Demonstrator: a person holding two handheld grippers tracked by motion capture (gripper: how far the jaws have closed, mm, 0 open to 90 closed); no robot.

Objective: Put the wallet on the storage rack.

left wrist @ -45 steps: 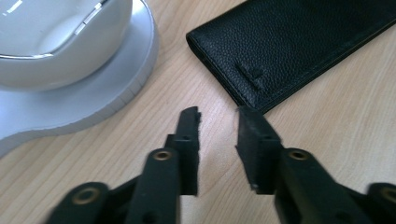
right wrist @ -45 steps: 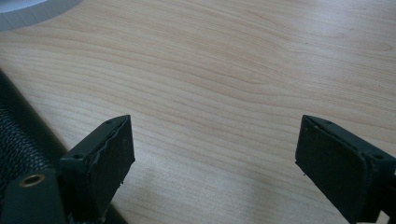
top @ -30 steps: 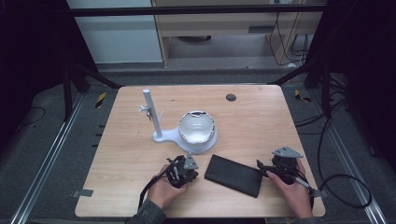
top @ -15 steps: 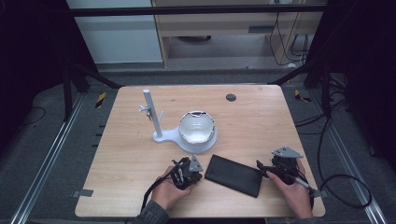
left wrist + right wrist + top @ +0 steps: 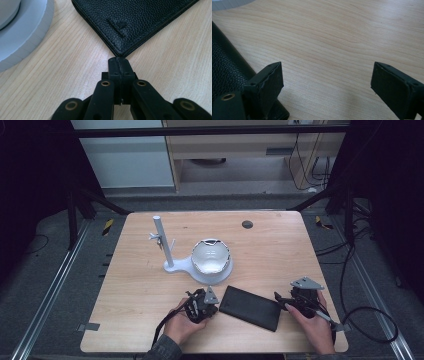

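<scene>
A black leather wallet (image 5: 251, 307) lies flat near the table's front edge, between my two grippers. My left gripper (image 5: 216, 309) is at the wallet's left corner. In the left gripper view its jaws are pressed together with nothing between them (image 5: 119, 62), and their tip is right at the corner of the wallet (image 5: 132, 20). My right gripper (image 5: 280, 300) is at the wallet's right end. Its jaws stand wide apart (image 5: 327, 82) over bare wood, and the left one is beside the edge of the wallet (image 5: 224, 67).
A white stand (image 5: 200, 269) with an upright pole (image 5: 162, 240) holds a shiny bowl-shaped object (image 5: 211, 256) just behind the wallet. Its base rim (image 5: 22, 32) is close to my left gripper. A small dark hole (image 5: 247, 224) marks the far side of the table (image 5: 280, 250).
My left gripper has shifted slightly to the right, up to the wallet's corner. The right gripper and the wallet have stayed where they were.
</scene>
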